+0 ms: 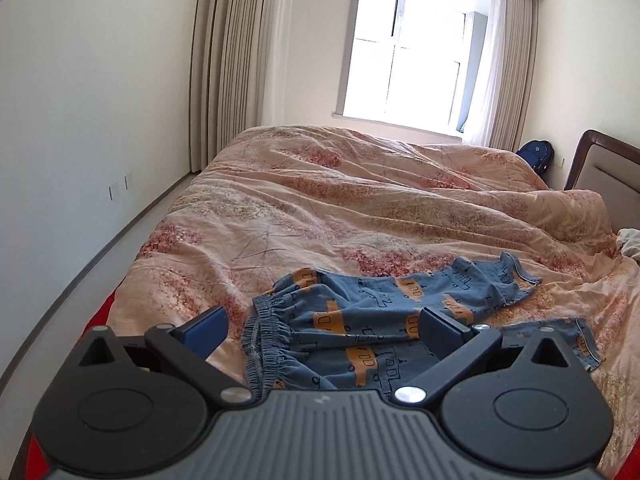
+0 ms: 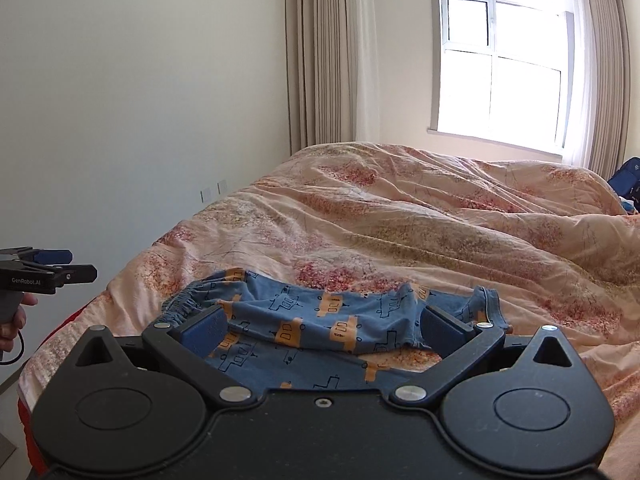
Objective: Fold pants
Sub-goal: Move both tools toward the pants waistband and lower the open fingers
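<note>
Pants (image 1: 380, 328) of blue cloth with orange and black printed shapes lie crumpled on a bed, on a rumpled pink floral duvet (image 1: 360, 200) that rises in thick folds toward the far side. Behind the bed stand a bright window (image 1: 412, 52) with beige curtains (image 1: 228, 60) on both sides, a plain white wall with two wall plates (image 1: 120, 186) low down, a padded headboard (image 1: 604, 164) at the far right and a dark blue bag (image 1: 536, 154) in the corner beneath the window. A strip of red sheet (image 1: 104, 312) shows at the near edge of the duvet. Nothing lies on the pants.

The garment's long axis runs roughly left to right across both views: the gathered elastic waistband (image 1: 260, 328) sits at the left end, and the legs stretch away to the right, one hem curled upward (image 1: 516, 276) and the other lying nearer the cameras.

The left tool (image 1: 324, 330) hovers over the waistband end with its two blue pads (image 1: 208, 328) spread wide apart, holding nothing; in the right wrist view it appears at the far left edge (image 2: 82, 266), gripped by a hand (image 2: 16, 326), clear of the bed. The right tool (image 2: 324, 330) is likewise spread wide and empty, above the legs.

Each tool's body hides the nearest part of the pants, so the lower leg is only partly seen. A pale cloth (image 1: 630, 242) at the right edge is cut off.
</note>
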Demonstrator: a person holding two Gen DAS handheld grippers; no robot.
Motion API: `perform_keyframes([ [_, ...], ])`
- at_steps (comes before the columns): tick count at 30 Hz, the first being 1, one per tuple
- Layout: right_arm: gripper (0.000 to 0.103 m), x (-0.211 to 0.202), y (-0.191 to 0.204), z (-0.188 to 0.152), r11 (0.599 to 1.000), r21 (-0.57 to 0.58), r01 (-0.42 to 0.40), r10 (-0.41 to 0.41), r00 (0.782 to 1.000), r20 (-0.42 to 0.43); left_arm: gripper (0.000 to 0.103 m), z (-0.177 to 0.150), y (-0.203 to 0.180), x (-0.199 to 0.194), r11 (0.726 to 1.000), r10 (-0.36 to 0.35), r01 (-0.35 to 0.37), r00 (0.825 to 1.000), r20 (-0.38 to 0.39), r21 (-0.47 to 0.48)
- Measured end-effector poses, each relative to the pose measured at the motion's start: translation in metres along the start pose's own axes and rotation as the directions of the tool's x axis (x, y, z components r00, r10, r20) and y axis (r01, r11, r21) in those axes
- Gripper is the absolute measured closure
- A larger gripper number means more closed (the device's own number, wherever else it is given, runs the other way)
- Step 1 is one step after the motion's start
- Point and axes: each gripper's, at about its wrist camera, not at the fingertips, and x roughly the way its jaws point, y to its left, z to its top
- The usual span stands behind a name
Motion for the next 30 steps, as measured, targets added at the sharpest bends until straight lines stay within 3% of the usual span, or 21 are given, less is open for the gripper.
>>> perform_keyframes([
  [5, 0.000, 0.003, -0.007, 0.011, 1.000, -0.020, -0.011, 0.011, 1.000, -0.016, 0.000, 0.011, 0.022, 0.017, 0.999, -0.025, 0.024, 0.999, -0.028, -0.049],
  [10, 0.000, 0.025, -0.015, 0.027, 0.981, -0.112, -0.158, 0.155, 0.987, -0.036, 0.000, 0.039, 0.024, 0.052, 0.998, 0.039, -0.037, 0.998, -0.057, 0.043],
  [15, 0.000, 0.074, -0.024, 0.032, 0.918, -0.280, -0.281, 0.263, 0.959, -0.103, 0.000, 0.055, 0.021, 0.108, 0.995, 0.048, -0.042, 0.997, -0.062, 0.093],
  [19, 0.000, 0.150, -0.049, 0.031, 0.929, -0.250, -0.272, 0.231, 0.956, -0.183, 0.000, 0.056, 0.021, 0.166, 0.994, 0.045, -0.031, 0.989, -0.142, 0.104],
  [22, 0.000, 0.212, -0.067, 0.031, 0.930, -0.243, -0.274, 0.218, 0.947, -0.235, 0.000, 0.054, 0.024, 0.217, 0.991, -0.014, 0.044, 0.974, -0.227, 0.129],
  [27, 0.001, 0.319, -0.094, 0.026, 0.915, -0.317, -0.250, 0.148, 0.938, -0.313, 0.000, 0.058, 0.023, 0.280, 0.971, -0.043, 0.091, 0.977, -0.209, 0.223],
  [30, 0.009, 0.375, -0.111, 0.021, 0.896, -0.380, -0.231, 0.092, 0.932, -0.351, 0.000, 0.059, 0.021, 0.313, 0.961, -0.051, 0.114, 0.969, -0.244, 0.252],
])
